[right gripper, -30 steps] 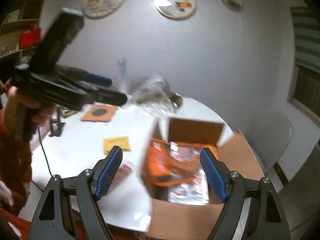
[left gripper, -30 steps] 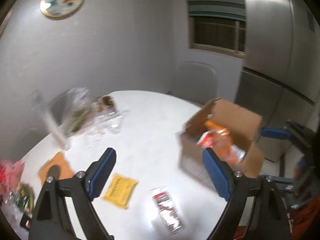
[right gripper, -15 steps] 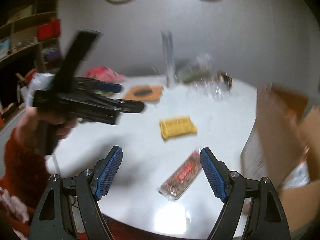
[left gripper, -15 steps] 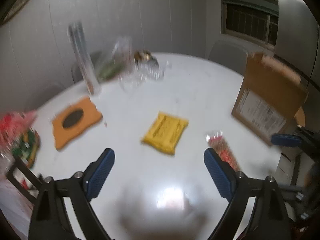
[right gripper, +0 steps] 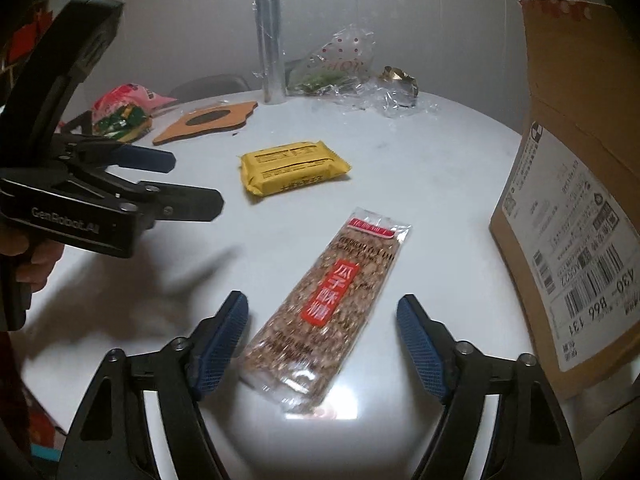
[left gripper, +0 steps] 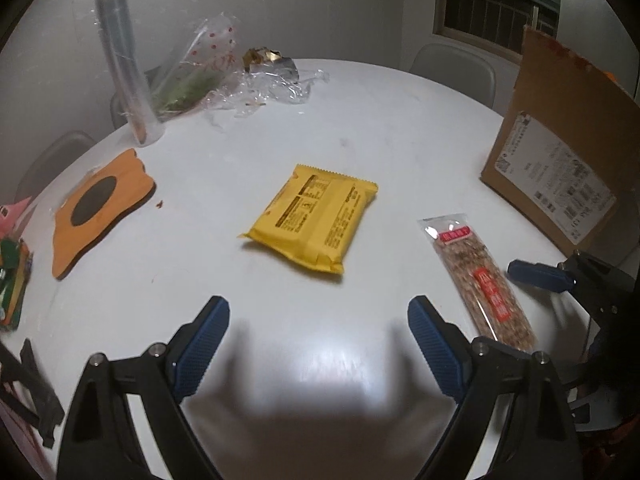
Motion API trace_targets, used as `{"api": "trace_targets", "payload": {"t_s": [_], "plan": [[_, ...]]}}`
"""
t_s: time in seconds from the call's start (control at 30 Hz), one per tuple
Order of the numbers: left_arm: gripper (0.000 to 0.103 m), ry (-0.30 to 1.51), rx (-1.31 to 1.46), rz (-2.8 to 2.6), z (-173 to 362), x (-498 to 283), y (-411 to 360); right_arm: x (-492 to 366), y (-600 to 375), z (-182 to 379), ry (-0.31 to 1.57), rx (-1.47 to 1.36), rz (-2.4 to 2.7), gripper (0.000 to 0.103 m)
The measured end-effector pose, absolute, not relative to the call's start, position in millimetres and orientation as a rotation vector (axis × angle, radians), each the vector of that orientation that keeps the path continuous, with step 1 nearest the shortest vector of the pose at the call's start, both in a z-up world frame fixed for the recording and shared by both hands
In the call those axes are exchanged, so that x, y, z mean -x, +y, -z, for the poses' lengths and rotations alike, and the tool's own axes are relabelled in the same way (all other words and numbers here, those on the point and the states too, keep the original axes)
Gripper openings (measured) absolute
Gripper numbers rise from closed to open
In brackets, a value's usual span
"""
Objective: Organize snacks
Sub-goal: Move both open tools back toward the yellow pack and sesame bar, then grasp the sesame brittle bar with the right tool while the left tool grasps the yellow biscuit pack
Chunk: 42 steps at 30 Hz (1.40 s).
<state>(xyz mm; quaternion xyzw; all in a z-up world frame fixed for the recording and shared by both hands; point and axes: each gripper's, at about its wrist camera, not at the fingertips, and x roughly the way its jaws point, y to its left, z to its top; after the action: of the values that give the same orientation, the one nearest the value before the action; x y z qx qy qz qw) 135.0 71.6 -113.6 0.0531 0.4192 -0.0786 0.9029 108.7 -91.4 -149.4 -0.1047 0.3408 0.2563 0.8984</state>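
Both grippers have dropped toward the table since 1.0 s ago; the cardboard box (right gripper: 568, 184), then seen from above with orange packs inside, now shows only its labelled side wall at 3 o'clock.

Right gripper (right gripper: 322, 332): jaws spread wide, empty, hovering low over the white round table (right gripper: 432, 168). Seed brittle bar (right gripper: 332, 300) in clear wrap with a red label lies flat between the two blue pads, its near end at 6 o'clock, touching neither pad as far as can be told.

Left gripper (left gripper: 318, 340): jaws spread wide, empty, above bare tabletop. Yellow snack packet (left gripper: 316, 222) lies flat at 12 o'clock from it, apart from the pads. Same bar (left gripper: 478, 276) at 3 o'clock, just beside the right pad.

Far edge, 11 o'clock: clear tube (left gripper: 122, 64) upright, crumpled cellophane (left gripper: 224, 76) beside it. Orange coaster (left gripper: 96, 208) at 9 o'clock. Red-green snack bag (right gripper: 124, 112) near the left edge.
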Motion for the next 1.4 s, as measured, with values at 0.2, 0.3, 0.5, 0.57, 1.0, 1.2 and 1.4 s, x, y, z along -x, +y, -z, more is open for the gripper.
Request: {"api": "trace_targets", "payload": {"t_s": [0.2, 0.3, 0.5, 0.57, 1.0, 1.2, 1.4], "plan": [[0.089, 0.897, -0.14, 0.155, 118, -163, 67, -126, -92, 146, 0.727, 0.261, -0.525, 0.048], [0.089, 0.914, -0.144, 0.153, 119, -181, 66, -139, -92, 145, 0.729, 0.27, -0.525, 0.044], [0.089, 0.937, -0.171, 0.169, 124, -214, 63, -162, -93, 140, 0.77, 0.26, -0.555, 0.042], [0.089, 0.95, -0.173, 0.185, 127, -225, 62, -170, -91, 140, 0.772, 0.275, -0.546, 0.042], [0.074, 0.973, -0.157, 0.256, 134, -250, 57, -195, -95, 140, 0.819, 0.256, -0.523, 0.057], [0.071, 0.988, -0.142, 0.238, 133, -245, 58, -191, -90, 141, 0.805, 0.287, -0.512, 0.041], [0.07, 1.003, -0.118, 0.218, 131, -234, 61, -185, -93, 141, 0.777, 0.287, -0.501, 0.04]]}}
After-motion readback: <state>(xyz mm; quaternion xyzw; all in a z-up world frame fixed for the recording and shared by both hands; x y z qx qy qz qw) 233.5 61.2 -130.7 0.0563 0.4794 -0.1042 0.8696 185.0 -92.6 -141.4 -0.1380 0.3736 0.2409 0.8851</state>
